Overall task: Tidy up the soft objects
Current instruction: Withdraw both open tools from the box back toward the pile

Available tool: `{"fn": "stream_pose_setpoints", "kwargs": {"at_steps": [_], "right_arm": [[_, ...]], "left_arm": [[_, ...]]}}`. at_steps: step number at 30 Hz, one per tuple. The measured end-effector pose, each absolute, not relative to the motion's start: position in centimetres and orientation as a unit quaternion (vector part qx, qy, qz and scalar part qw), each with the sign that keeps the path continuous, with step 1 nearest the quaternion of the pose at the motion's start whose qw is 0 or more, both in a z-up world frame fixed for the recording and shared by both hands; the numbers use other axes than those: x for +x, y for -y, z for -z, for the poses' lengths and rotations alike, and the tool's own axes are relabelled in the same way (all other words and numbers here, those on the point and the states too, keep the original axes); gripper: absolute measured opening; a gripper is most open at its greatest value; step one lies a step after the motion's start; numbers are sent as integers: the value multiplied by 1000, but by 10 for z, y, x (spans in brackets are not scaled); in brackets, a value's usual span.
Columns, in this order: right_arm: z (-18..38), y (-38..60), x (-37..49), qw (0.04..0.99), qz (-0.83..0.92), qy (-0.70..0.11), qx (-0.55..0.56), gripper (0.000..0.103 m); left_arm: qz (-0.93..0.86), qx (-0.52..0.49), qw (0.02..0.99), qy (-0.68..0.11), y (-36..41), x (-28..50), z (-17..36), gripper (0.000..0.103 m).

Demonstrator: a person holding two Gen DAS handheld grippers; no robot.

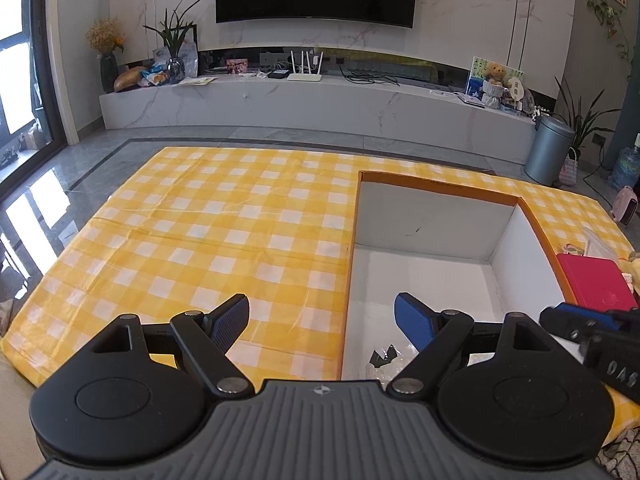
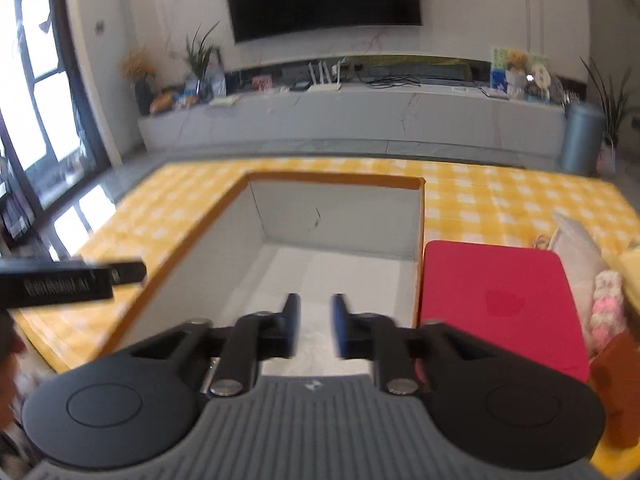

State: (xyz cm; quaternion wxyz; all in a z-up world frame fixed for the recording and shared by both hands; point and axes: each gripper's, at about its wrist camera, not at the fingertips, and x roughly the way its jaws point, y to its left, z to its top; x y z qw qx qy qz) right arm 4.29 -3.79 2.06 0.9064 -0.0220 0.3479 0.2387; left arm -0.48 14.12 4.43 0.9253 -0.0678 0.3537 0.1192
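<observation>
An open white box with an orange rim (image 1: 432, 188) sits on the yellow checked cloth; it also shows in the right wrist view (image 2: 336, 179). A clear plastic-wrapped item with a black piece (image 1: 384, 360) lies at its near floor. My left gripper (image 1: 322, 324) is open and empty, astride the box's left wall. My right gripper (image 2: 316, 326) is open a little and empty above the box floor; it shows at the left wrist view's right edge (image 1: 592, 332). A red pad (image 2: 500, 300) lies right of the box, with pink and white soft toys (image 2: 606, 308) beside it.
The yellow checked cloth (image 1: 200, 220) covers the table. A brown soft item (image 2: 616, 380) lies near right. A marble TV bench (image 1: 300, 100), a TV and a grey bin (image 1: 548, 148) stand beyond the table. The left gripper's body (image 2: 60, 284) crosses the right wrist view's left side.
</observation>
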Motion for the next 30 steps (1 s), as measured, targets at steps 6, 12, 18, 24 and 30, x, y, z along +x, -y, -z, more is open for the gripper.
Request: {"fn": "stream_pose_setpoints", "kwargs": {"at_steps": [6, 12, 18, 24, 30], "right_arm": [[-10, 30, 47, 898, -249, -360, -37, 9], [-23, 38, 43, 903, -255, -344, -31, 9], [-39, 58, 37, 912, -250, -325, -20, 10], [-62, 102, 32, 931, -214, -295, 17, 37], [-85, 152, 26, 947, -177, -264, 46, 60]], "left_arm": [[-109, -84, 923, -361, -143, -1, -40, 97], [-106, -93, 920, -366, -140, -1, -41, 97], [-97, -90, 927, -350, -130, -9, -57, 97], [-55, -92, 940, -323, -108, -20, -80, 97], [-22, -57, 953, -297, -74, -27, -99, 97]]}}
